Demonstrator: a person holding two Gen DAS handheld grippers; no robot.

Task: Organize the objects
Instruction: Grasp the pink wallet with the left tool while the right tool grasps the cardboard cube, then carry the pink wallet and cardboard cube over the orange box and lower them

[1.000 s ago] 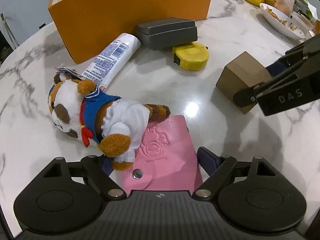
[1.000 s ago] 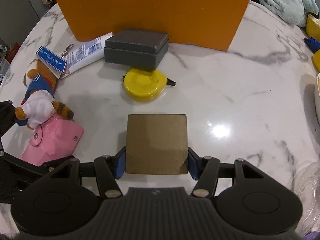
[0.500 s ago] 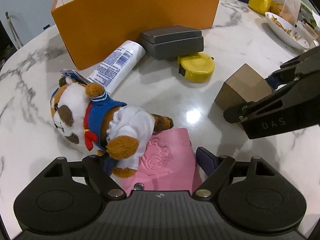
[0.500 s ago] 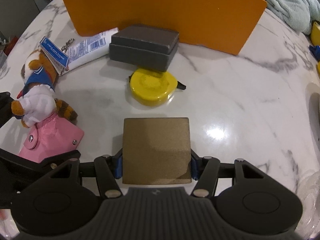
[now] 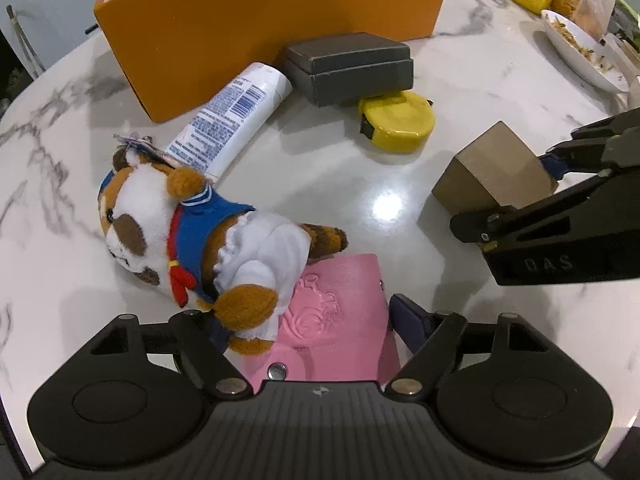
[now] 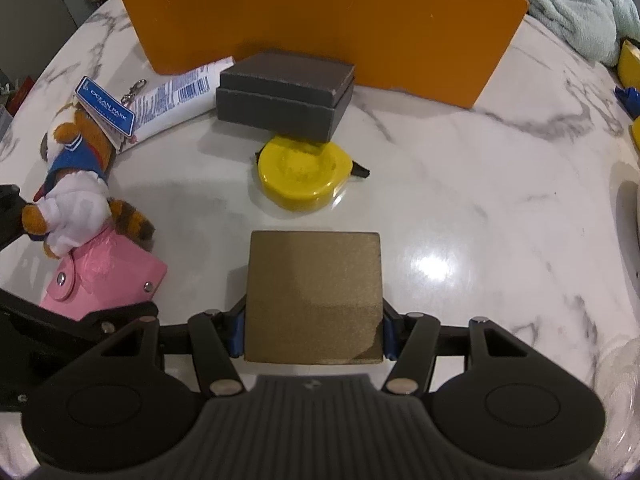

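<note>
Fingers, right gripper [image 6: 312, 330]: blue pads pressed flat on opposite sides of the brown cardboard box [image 6: 314, 296], which sits square between them on the marble table [image 6: 480, 208].

Fingers, left gripper [image 5: 310, 320]: spread wide, though the jaws have just been closing a little. Between them lie the pink snap wallet [image 5: 336, 320] and the hind foot of the plush raccoon toy [image 5: 200, 232]. The right-hand pad [image 5: 408, 316] stands just clear of the wallet's edge; contact at the left-hand pad cannot be told.

Ahead of both fingers: yellow tape measure [image 6: 304, 178], then a dark grey lidded box [image 6: 284, 94], a white tube [image 5: 232, 120] and, furthest, the orange open box [image 6: 320, 20], judged to be the destination for the loose items.

Handling note, left: the plush leg overlies the wallet, so a closing grip may catch fabric and drag both. Better to centre on one item alone before closing fully.

Handling note, right: keep the box level and raise it high enough to pass over the orange wall.
</note>
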